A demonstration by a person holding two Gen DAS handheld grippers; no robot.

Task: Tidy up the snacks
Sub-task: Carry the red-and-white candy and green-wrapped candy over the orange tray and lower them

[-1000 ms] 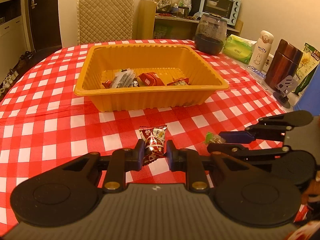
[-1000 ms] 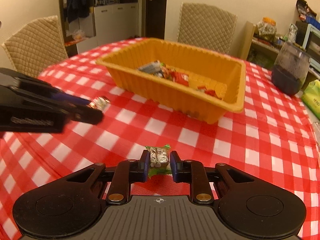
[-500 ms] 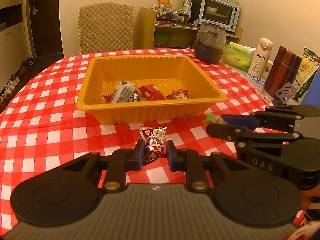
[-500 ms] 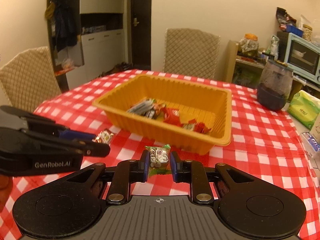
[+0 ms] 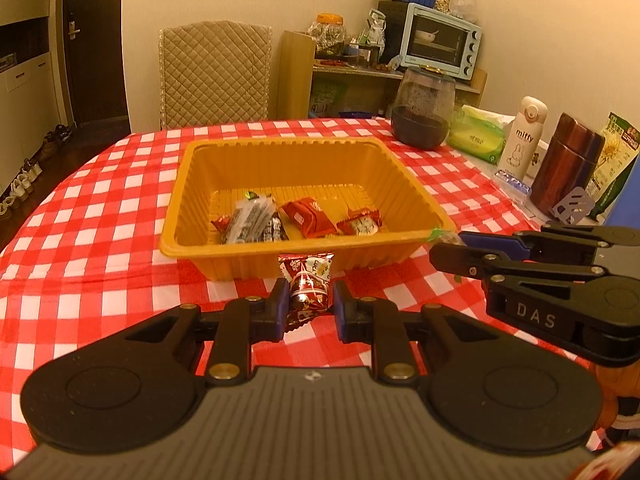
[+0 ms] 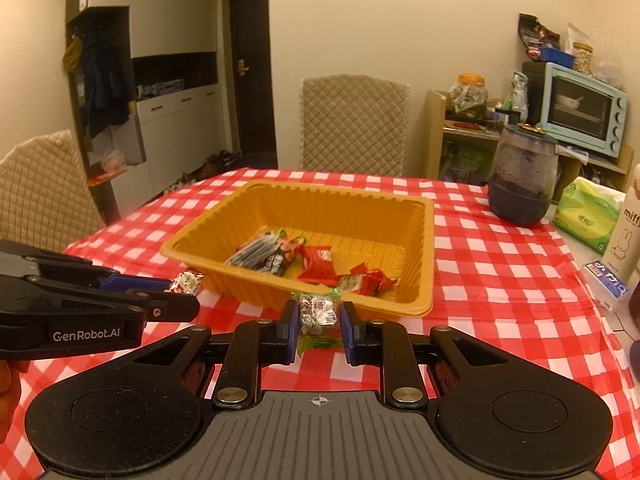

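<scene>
One red-and-white checked tablecloth (image 5: 100, 240) carries a ribbed orange plastic tray (image 5: 176, 236) holding several wrapped snacks, their print unreadable. The left gripper (image 5: 307, 300) clamps a red-and-white wrapped candy (image 5: 306, 280); the right gripper (image 6: 319, 322) clamps a green-edged candy packet (image 6: 318, 310), its lower end hidden.

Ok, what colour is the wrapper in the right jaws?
Green-edged clear wrapper with silvery contents, printed red; shows best in the right wrist view.

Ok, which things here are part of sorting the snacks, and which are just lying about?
Job: yellow tray, snacks in it, red snack in left gripper, green snack in right gripper.

Lying about: jar, tissue pack, white bottle, brown flask.
</scene>
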